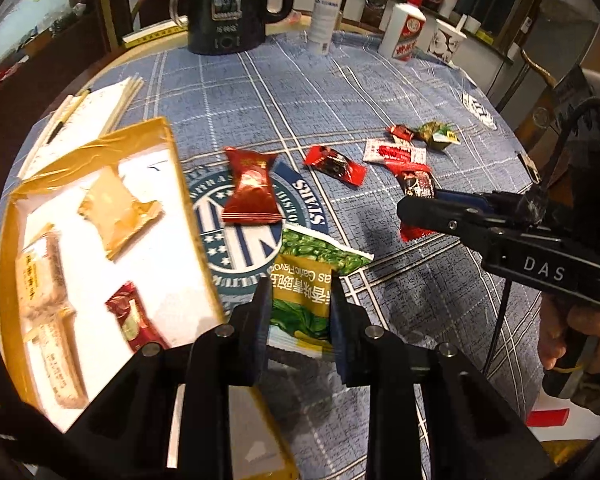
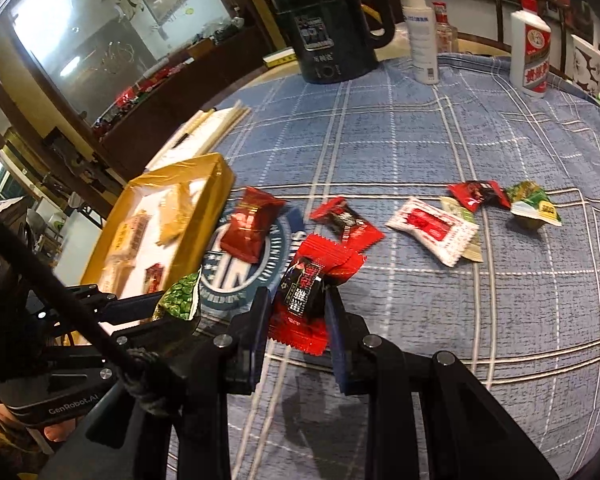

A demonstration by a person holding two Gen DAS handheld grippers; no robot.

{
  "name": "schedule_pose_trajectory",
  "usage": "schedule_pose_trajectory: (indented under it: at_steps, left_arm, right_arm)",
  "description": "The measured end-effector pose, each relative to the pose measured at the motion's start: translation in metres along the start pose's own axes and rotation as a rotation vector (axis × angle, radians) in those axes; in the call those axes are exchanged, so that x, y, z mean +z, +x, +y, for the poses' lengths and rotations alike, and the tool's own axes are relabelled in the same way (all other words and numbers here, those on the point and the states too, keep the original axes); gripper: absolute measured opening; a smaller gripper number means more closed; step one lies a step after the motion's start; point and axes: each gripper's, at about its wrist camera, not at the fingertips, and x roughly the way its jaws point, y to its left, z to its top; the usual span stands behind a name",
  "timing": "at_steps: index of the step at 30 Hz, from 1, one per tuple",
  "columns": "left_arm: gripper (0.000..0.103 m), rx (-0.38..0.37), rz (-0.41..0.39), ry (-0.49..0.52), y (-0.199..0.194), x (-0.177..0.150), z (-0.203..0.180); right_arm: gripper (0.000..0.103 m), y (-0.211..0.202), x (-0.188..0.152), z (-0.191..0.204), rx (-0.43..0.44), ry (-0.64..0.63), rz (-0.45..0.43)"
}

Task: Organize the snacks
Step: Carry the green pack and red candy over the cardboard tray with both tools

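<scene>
My left gripper (image 1: pixel 300 300) is shut on a green pea snack packet (image 1: pixel 304 292), held above the blue cloth just right of the yellow-rimmed box (image 1: pixel 100 148); the packet also shows in the right wrist view (image 2: pixel 180 296). My right gripper (image 2: pixel 296 312) is shut on a red and black snack packet (image 2: pixel 312 292), also seen in the left wrist view (image 1: pixel 418 188). The box (image 2: pixel 216 184) holds several packets, two tan ones and a red one. Loose on the cloth lie a shiny red packet (image 1: pixel 250 188), a red-black packet (image 1: pixel 334 164), a white-red packet (image 2: pixel 432 230) and a green packet (image 2: pixel 534 206).
At the table's far side stand a black kettle (image 1: pixel 228 4), a white spray bottle (image 1: pixel 324 16), a white liquor bottle (image 1: pixel 404 32) and a patterned cup (image 1: pixel 446 42). A white pad with chopsticks (image 1: pixel 96 112) lies beyond the box. A cabinet (image 2: pixel 100 60) stands left.
</scene>
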Motion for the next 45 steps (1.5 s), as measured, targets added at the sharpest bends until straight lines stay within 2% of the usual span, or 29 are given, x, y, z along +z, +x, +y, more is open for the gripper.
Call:
schedule_pose_trajectory:
  at_steps: [13, 24, 32, 39, 45]
  left_arm:
    - [0.029, 0.069, -0.021, -0.129, -0.038, -0.034, 0.063]
    - [0.029, 0.119, -0.010, -0.269, -0.039, -0.044, 0.127]
    - [0.029, 0.146, 0.017, -0.251, -0.020, -0.024, 0.154]
    - [0.029, 0.141, 0.043, -0.203, -0.001, -0.011, 0.161]
    - [0.029, 0.128, 0.050, -0.173, 0.008, -0.004, 0.164]
  right_arm:
    - [0.026, 0.007, 0.008, 0.052, 0.089, -0.070, -0.002]
    - [0.026, 0.034, 0.000, 0.111, 0.168, -0.162, 0.063]
    - [0.026, 0.056, -0.011, 0.143, 0.208, -0.197, 0.122]
    - [0.026, 0.082, -0.034, 0.168, 0.242, -0.205, 0.210]
    - [0.026, 0.099, -0.045, 0.182, 0.242, -0.194, 0.242]
